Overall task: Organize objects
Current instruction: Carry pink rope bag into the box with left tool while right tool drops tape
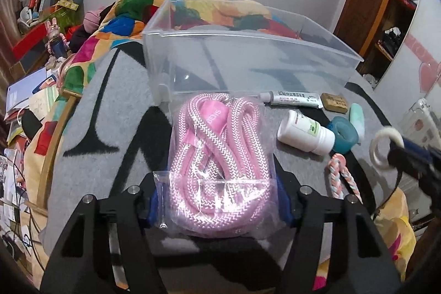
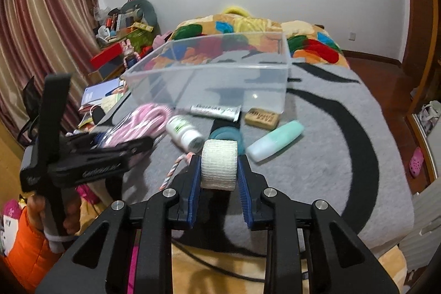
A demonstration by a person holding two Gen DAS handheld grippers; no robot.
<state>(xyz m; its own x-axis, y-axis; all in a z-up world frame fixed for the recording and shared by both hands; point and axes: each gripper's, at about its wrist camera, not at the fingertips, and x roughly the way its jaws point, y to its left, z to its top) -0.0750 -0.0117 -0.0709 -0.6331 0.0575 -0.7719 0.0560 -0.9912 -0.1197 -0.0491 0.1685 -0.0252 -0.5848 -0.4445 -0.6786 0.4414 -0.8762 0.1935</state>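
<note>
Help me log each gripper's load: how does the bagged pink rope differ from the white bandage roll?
The bagged pink rope is a loose coil sealed in clear plastic; the white bandage roll is a bare, tight cylinder. The rope is far bulkier, bulging past the left gripper, while the roll fits between the fingers of the right gripper. Both are gripped in front of the clear plastic bin, not inside it.

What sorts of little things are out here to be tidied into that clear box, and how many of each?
Rope or cord: 2, bagged pink rope, braided cord
Rolls: 2, white bandage roll, teal tape roll
Bottles: 2, white bottle, mint bottle
Tubes: 1, ointment tube
Blocks: 1, tan block
Total: 8, none inside the clear box
</note>
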